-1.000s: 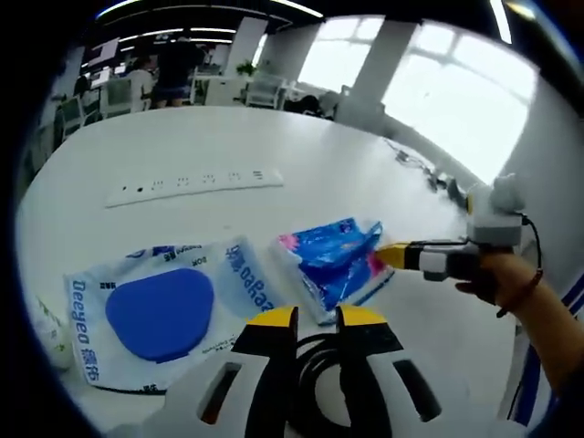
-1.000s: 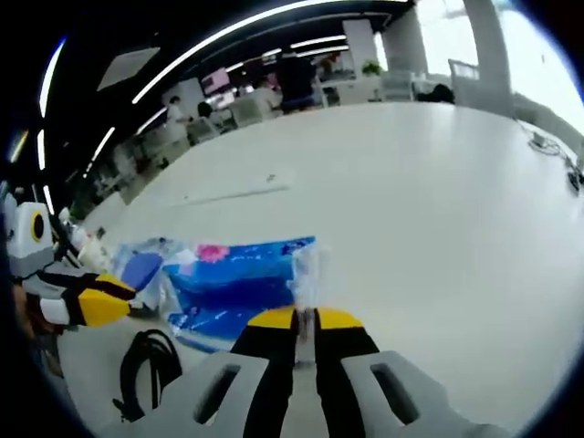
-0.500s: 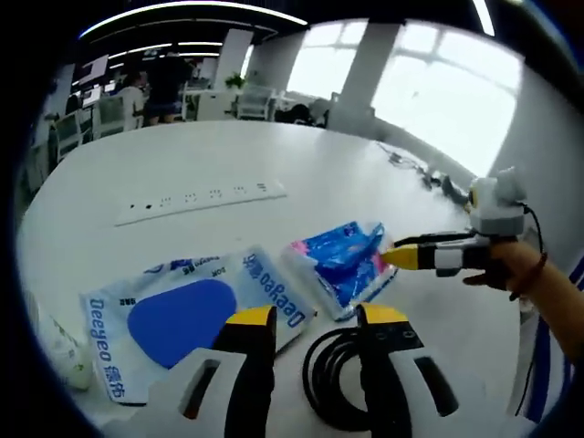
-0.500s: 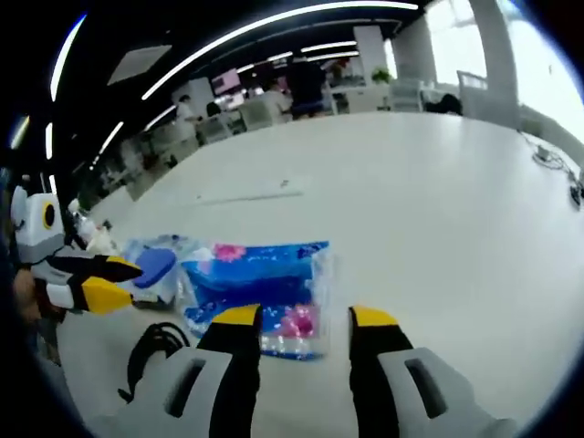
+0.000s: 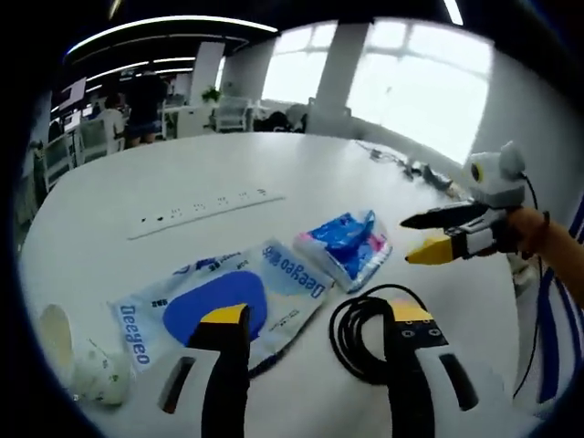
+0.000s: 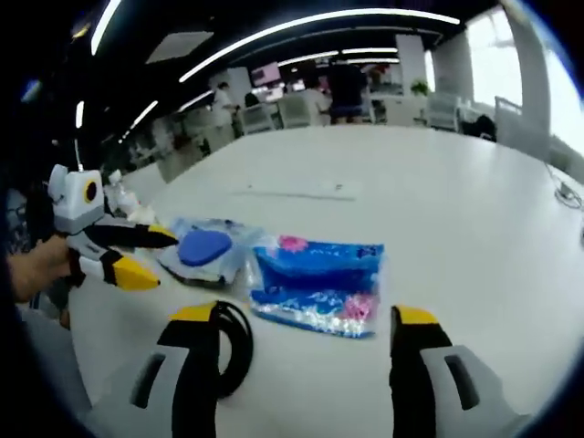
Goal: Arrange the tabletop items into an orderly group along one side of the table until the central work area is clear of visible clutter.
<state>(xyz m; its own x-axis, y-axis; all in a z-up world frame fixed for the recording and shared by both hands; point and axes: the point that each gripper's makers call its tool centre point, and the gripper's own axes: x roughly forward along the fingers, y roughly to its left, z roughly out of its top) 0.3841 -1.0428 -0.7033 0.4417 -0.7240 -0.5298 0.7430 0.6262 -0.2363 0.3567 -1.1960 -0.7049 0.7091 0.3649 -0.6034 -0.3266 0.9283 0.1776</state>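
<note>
Both claws spread wide, nothing held: left claw, right claw. Step looks like between-grasps, grouping half done. Blue tissue pack lies flat at frame centre of right gripper view, long axis left-right, touching Deeyeo wipes pack. Black cable coil just beside, lower centre. Power strip well apart, upper left on tabletop. Next move probably: close on one item, slide toward edge.

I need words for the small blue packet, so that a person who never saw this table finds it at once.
On the white table, three things lie in a row near the grippers. The small blue packet is between the large wipes pack and the black coiled cable. It alone is crinkled clear plastic with pink marks.
</note>
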